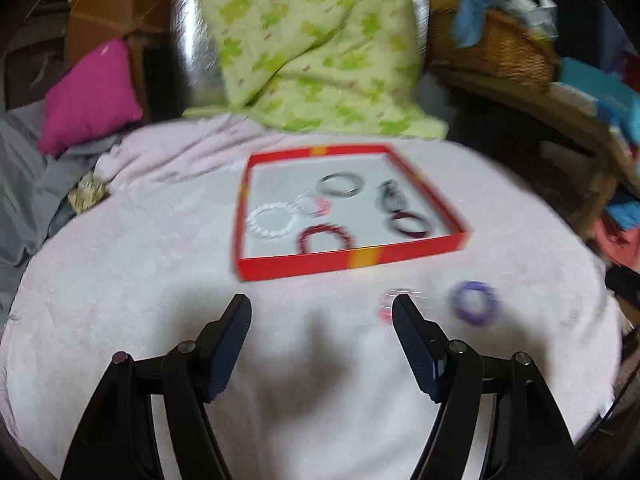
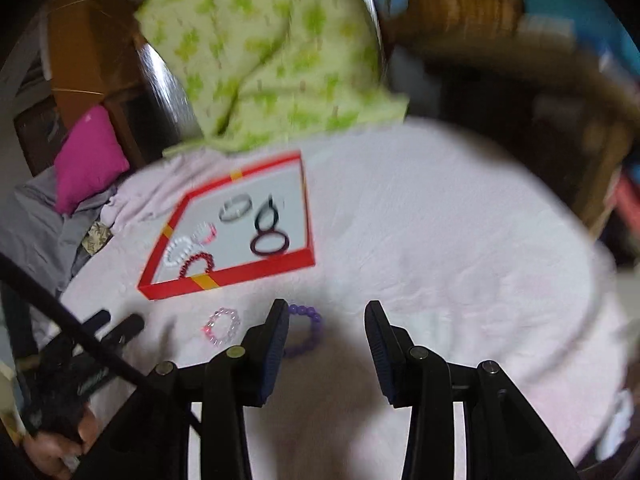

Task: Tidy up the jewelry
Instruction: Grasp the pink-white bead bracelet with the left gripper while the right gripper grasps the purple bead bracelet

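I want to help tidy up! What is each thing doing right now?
Red box: open, six bracelets inside.
Purple bracelet: out on the blanket, by the right gripper.
Pink bracelet: out on the blanket.
Left gripper: jaws open, empty.
Right gripper: jaws open, empty.

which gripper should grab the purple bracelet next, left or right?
Right. The right gripper is open with the purple bracelet just beside its left finger. The left gripper, also open, sits closer to the pink bracelet.
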Demonstrator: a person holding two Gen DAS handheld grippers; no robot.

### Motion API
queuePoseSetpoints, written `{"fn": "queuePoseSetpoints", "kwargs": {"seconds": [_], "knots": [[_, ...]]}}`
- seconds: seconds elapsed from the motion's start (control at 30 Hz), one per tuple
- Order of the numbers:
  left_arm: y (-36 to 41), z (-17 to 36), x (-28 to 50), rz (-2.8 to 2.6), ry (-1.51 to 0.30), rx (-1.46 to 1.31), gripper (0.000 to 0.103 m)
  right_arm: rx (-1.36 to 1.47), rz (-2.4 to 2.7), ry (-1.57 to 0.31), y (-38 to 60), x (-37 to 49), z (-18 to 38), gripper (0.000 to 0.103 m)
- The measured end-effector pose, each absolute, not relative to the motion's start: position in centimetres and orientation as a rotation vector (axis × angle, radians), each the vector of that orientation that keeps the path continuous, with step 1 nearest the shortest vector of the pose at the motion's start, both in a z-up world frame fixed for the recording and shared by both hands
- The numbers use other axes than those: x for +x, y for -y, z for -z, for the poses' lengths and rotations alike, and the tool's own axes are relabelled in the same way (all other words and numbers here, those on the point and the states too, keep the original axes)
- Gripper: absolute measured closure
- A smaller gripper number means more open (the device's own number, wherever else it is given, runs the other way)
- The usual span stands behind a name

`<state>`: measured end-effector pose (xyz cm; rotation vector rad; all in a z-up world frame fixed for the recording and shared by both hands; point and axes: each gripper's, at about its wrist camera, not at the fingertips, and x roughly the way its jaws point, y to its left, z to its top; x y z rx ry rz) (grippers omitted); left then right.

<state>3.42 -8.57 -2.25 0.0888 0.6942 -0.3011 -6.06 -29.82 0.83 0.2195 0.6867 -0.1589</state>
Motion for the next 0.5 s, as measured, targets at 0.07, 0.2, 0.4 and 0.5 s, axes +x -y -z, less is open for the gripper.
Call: {"fn": "queuePoseSetpoints", "kwargs": {"seconds": [0.07, 0.2, 0.4, 0.5], "knots": [[9.8, 0.1, 0.3, 0.355, -0.680, 0.116, 0.029, 0.198, 0.197, -0.635, 29.3, -11.5, -2.9, 0.060], [12.7, -7.5, -5.6, 0.465, -0.615, 0.139, 0.029, 0.275, 0.291, -0.522, 31.4, -21.1, -9.0, 0.060], [13.6, -21.0, -14.3, 0.600, -0.337, 0.157, 0.017, 0.329, 0.371, -0.350, 35.4, -26.1, -18.6, 0.060], [13.2, -22.5, -14.5, 0.533, -0.284, 0.180, 0.013, 0.363, 0.331, -0.292, 36.7, -24.4, -19.9, 0.060]]}}
